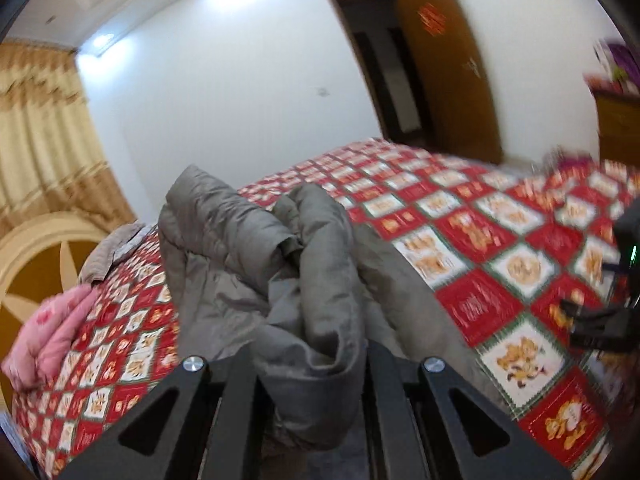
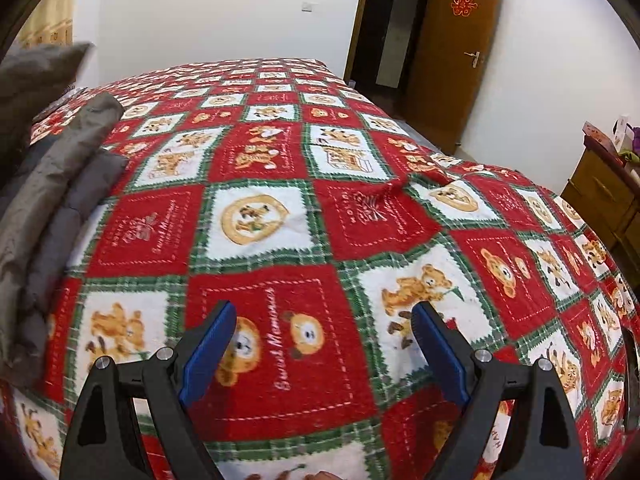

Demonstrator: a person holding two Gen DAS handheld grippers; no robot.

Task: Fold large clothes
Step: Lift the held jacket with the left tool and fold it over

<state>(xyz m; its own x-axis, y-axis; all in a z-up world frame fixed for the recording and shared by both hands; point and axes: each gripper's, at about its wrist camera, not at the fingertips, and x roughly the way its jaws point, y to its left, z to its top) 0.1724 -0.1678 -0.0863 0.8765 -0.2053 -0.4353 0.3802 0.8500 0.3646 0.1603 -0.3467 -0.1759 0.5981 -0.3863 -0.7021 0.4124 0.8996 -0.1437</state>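
The grey padded coat (image 1: 256,264) lies bunched on the bed, and a thick fold of it rises between the two black fingers of the left gripper (image 1: 312,364), which is clamped tight on the cloth. In the right wrist view the same coat (image 2: 56,184) shows as a grey heap along the left side of the bed. The right gripper (image 2: 324,344) hangs over the bedspread (image 2: 280,216) with its blue-padded jaws wide apart and nothing between them, well apart from the coat. The bedspread is red and white checks with bear pictures and green plaid borders. A pink pillow (image 1: 56,332) lies at the bed's far left. Beyond the bed stand a brown door (image 2: 452,52), open, and a wooden dresser (image 2: 608,196).
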